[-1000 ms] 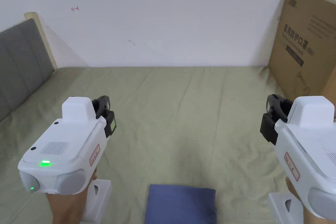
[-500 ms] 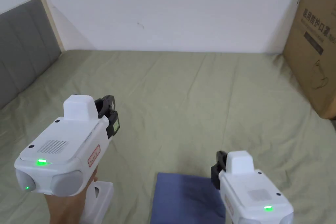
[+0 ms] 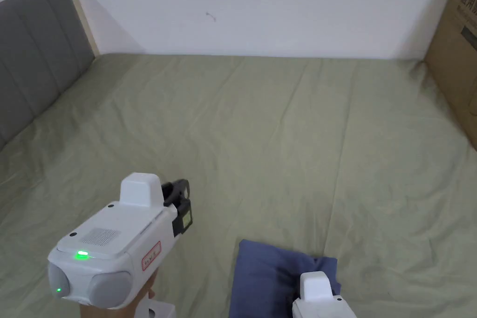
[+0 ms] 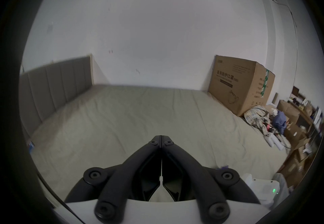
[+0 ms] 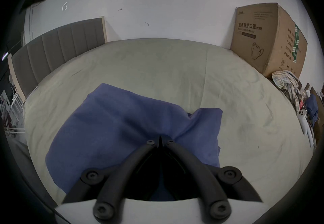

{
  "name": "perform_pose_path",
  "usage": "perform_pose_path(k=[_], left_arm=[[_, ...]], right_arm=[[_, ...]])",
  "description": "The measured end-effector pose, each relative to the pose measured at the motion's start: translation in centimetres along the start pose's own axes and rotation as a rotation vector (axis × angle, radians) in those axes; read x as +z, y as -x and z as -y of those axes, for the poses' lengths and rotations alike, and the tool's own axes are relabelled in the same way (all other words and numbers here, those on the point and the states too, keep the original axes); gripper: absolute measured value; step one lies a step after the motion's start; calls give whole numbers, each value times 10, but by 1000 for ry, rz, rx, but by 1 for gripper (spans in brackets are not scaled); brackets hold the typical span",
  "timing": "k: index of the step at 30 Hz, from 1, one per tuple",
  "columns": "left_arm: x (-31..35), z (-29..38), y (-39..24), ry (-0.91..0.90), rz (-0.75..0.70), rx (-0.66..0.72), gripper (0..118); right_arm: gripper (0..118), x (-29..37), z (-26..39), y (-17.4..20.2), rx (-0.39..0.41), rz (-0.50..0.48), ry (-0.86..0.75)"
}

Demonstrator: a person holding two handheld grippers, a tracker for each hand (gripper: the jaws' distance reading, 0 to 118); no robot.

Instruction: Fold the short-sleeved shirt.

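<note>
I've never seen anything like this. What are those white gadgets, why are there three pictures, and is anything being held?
No robot here: a person holds a white handheld tool in each hand, each ending in a black two-jaw claw. One picture comes from a camera on the person's head; the two round ones come from cameras riding on the tools.

The left claw hovers over the green bed sheet, its jaws closed on nothing. The right claw is down at the folded blue shirt, jaws together where the cloth bunches up; whether it truly pinches the fabric I cannot tell.

A cardboard box stands on the bed against the wall, with a heap of clothes beside it.
</note>
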State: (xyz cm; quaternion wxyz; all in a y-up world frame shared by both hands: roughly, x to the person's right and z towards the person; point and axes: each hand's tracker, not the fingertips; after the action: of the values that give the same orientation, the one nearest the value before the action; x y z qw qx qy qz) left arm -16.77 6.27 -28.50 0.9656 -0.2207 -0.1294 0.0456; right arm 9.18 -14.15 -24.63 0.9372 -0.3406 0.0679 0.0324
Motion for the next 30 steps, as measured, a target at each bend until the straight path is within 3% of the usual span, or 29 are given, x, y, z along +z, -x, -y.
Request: perform_pose_path(k=[2, 4, 5, 7, 9, 10, 17, 23, 28, 30], left_arm=[[-17, 13, 4, 118, 56, 82, 5], [-36, 28, 8, 250, 105, 183, 22], [-47, 38, 9, 318, 120, 240, 36], [-64, 58, 11, 432, 160, 319, 75], [-82, 75, 13, 539, 185, 371, 96], [-93, 86, 16, 579, 202, 414, 96], [-137, 117, 37, 696, 322, 603, 92], [-150, 127, 25, 783, 380, 542, 44], [-140, 120, 5, 770, 352, 520, 23], [-138, 117, 4, 745, 339, 471, 21]], right_arm=[[1, -1, 0, -2, 5, -11, 7], [1, 1, 0, -3, 8, -17, 4], [1, 1, 0, -4, 8, -20, 4], [1, 1, 0, -5, -1, -23, 6], [1, 2, -1, -7, -19, -31, 12], [1, 2, -1, -9, -31, -36, 14], [1, 4, -2, -11, -44, -47, 17], [1, 3, -3, -12, -34, -49, 21], [1, 3, -7, -14, -39, -53, 34], [1, 6, -15, -17, -46, -67, 57]])
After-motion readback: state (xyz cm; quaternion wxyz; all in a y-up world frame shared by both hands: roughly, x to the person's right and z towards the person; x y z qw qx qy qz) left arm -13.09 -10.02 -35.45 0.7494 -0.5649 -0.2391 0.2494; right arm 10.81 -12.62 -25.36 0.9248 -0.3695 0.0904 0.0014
